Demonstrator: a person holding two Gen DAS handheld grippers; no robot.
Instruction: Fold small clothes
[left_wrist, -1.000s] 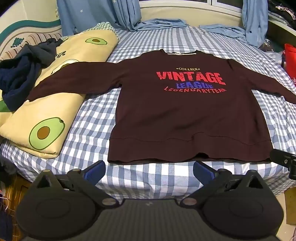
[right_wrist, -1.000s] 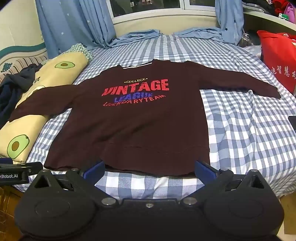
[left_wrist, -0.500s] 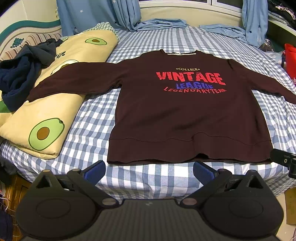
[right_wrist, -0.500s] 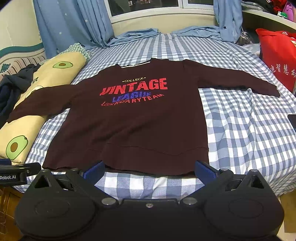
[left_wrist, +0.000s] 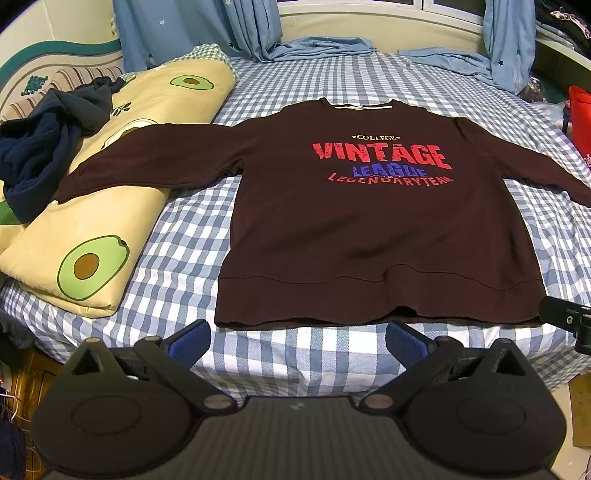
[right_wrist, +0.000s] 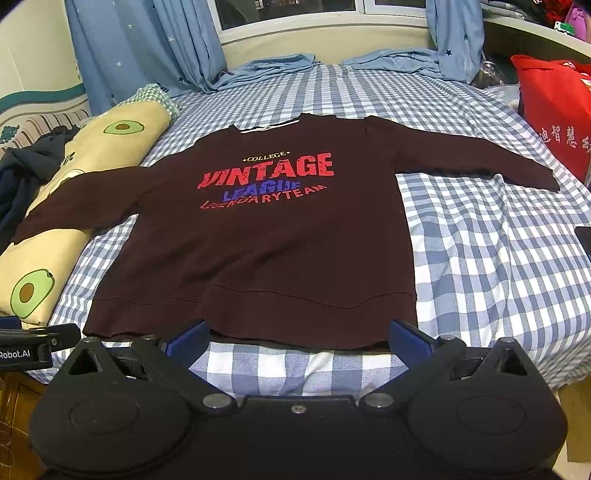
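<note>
**Sweatshirt laid flat, before the first fold**

The blue ribbed pads (left_wrist: 190, 338) of the left gripper (left_wrist: 297, 338) are held wide apart and empty just short of the hem; the right gripper (right_wrist: 297, 338) is likewise spread and holds nothing. The maroon sweatshirt (left_wrist: 369, 229) is spread face up on the checked bed sheet (left_wrist: 184, 236), collar far, ribbed hem near, sleeves outstretched. Its left sleeve (left_wrist: 147, 155) is draped over a padded avocado-print quilt (left_wrist: 92, 236). The knit appears soft, thick and limp. No fold is yet made; a sleeve or hem corner is judged the next grasp, pinched through both layers. A red bag (right_wrist: 546, 110) is seen far right.
</note>
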